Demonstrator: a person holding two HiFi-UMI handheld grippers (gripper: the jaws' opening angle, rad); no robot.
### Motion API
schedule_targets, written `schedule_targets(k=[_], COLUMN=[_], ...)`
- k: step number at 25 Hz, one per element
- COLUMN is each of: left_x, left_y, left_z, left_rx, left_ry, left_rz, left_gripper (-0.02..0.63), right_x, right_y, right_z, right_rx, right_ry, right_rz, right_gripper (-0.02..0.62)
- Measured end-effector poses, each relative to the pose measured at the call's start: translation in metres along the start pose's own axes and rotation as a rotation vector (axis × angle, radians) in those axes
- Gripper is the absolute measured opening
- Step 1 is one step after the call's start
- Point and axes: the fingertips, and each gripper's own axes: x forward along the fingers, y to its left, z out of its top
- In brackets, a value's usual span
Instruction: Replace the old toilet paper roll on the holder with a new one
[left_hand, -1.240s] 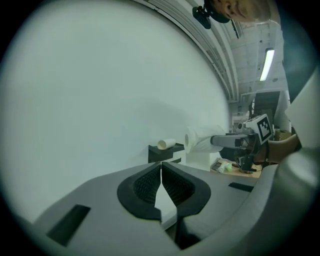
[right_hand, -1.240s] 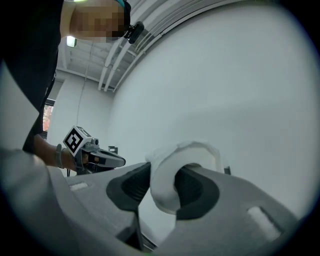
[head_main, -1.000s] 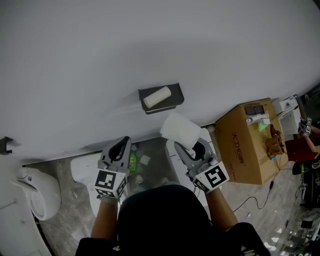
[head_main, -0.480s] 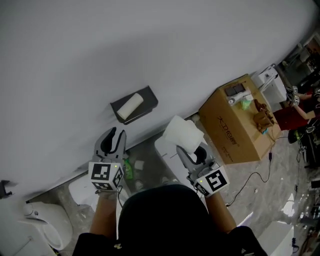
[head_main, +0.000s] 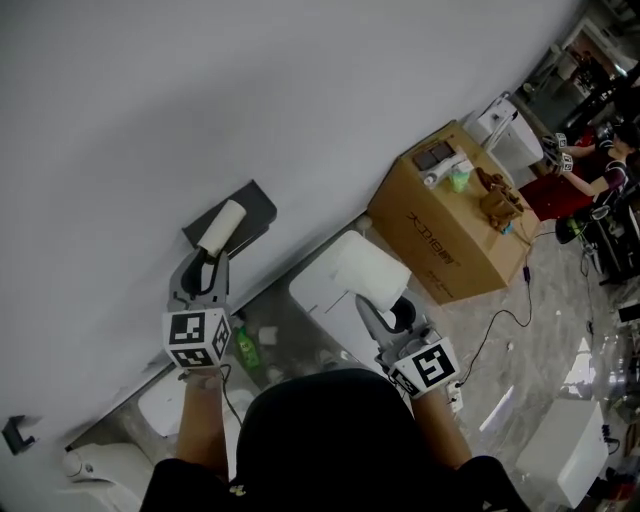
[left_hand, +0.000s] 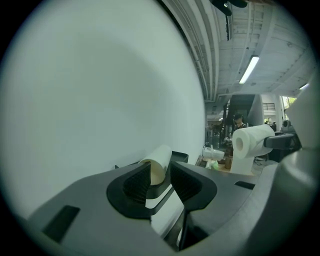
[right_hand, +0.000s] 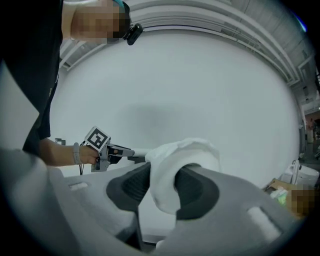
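Right now the person's left gripper (head_main: 204, 268) is holding its black ribbed jaws wide apart, having just been opening. The near end of the thin, cream-coloured old toilet paper roll (head_main: 222, 228) is showing in the gap between the pads, and neither pad is pressing on it. The right gripper (right_hand: 162, 187) is clamping the plump, soft white new toilet paper roll (head_main: 375, 268), its pads sinking into the paper and squashing it out of round. In the head view that gripper is sitting at lower centre, well apart from the left one at centre left. The old roll is lying slantwise on the shallow black holder tray (head_main: 255, 200), just beyond the left gripper's tips. The tray is jutting from the plain pale grey wall (head_main: 300, 90), which is filling the whole upper left of the frame and surrounding the tray with flat surface above and to both sides. A brown cardboard box (head_main: 455, 225) is standing against the wall at upper right, well clear of the tray, and grey marbled floor (head_main: 520, 330) is spreading out at lower right. The old roll is looking nearly used up, a narrow smooth tube, while the new one is looking thick and rumpled.
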Motion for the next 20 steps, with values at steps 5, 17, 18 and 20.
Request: schedule_targets(k=[5,17,18,20], left_x=[0.010,-0.020,-0.027,-0.039], left_y=[-0.002,-0.008,-0.007,-0.007], left_z=[-0.001,0.029,0.031,0.035], left_rx=[0.023,0.032,0.038,0.047], left_ry=[0.015,-0.094,-0.101,-0.109], left_rz=[-0.003,-0.015,-0.008,0.007], left_gripper=[0.087,0.029,0.029,0.028], right_x=[-0.009,-0.015,-0.014,-0.011], right_y=[-0.005,-0.001,0.001,0.006], right_z=[-0.001,0.000,-0.002,-0.001], right_rx=[0.004,0.006,0.007,0.005], right_ry=[0.010,-0.003,-0.001,-0.006], right_rz=[-0.039,-0.008,0.003,0.027], right_gripper=[0.141,0.141,0.141,0.141])
